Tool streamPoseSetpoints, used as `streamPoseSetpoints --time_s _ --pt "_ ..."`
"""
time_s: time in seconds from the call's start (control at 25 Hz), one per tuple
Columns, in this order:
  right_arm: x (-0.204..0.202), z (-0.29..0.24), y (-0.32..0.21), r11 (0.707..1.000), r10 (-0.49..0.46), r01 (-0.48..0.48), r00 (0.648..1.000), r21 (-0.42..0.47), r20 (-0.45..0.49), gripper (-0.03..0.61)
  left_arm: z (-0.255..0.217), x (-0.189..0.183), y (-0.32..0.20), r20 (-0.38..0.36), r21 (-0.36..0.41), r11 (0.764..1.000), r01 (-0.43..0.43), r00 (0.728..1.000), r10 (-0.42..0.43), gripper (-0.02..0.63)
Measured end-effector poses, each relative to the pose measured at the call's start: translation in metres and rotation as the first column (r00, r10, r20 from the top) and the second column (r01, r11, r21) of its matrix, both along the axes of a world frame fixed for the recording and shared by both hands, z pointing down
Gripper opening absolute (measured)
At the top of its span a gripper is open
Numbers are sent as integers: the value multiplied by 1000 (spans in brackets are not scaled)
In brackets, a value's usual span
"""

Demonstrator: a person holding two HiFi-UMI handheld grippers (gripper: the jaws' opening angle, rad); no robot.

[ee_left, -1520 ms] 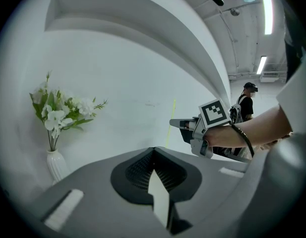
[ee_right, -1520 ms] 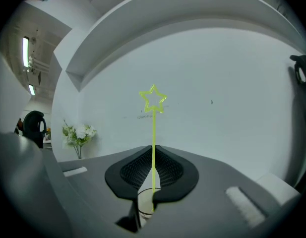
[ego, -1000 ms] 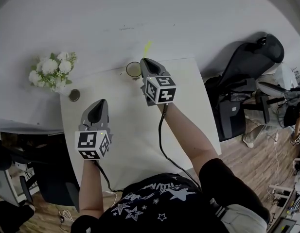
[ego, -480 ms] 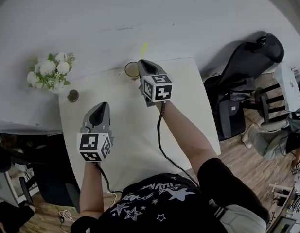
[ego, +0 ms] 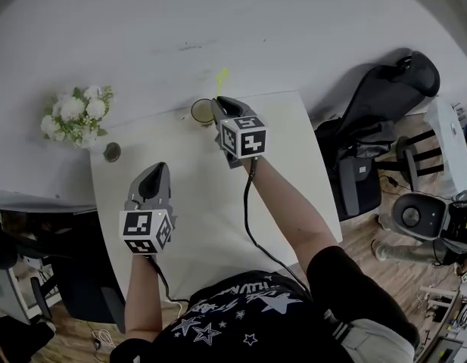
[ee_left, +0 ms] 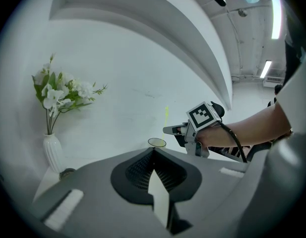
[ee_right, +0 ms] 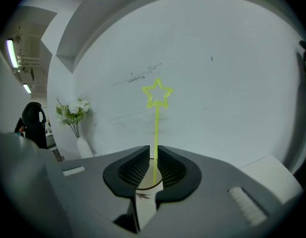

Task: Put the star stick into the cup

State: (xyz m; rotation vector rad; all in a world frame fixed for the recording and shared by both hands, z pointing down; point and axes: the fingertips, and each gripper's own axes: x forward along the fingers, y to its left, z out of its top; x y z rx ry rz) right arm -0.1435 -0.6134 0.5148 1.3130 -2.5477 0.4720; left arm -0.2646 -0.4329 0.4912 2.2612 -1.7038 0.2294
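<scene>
Yellow star stick held upright at the cup

The thin yellow-green star stick (ee_right: 155, 128) stood nearly upright, outline star on top, its shaft pinched between the jaws of the right gripper (ee_right: 153, 155). The cup (ego: 202, 111), small, round and open-mouthed, stood upright at the far edge of the white table (ego: 203, 203), just under those jaws. The stick's lower end reached its rim; whether it was inside could not be told.

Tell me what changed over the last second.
Almost nothing: the right gripper, still shut on the star stick, at most edged toward the cup. The left gripper stayed shut and empty over the table; the flowers stayed put.
</scene>
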Motion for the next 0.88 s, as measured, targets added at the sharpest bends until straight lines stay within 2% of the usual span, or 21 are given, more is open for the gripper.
streamPoseSetpoints --time_s 0.12,0.44,0.68,0.88 --pt "0 0 3 1000 -12 12 1000 -4 0 89 -1 1 2 0 1 1000 5 1000 -5 3" --pt "8 -4 21 1000 -21 21 1000 -23 -3 97 -12 5 14 13 18 1000 20 1000 -20 3" --pt "27 -19 49 1000 -22 22 1000 0 16 92 -25 10 32 19 35 999 40 999 -41 3" --pt "51 -35 77 999 -20 19 1000 38 22 61 -39 19 49 16 59 997 51 999 -52 3"
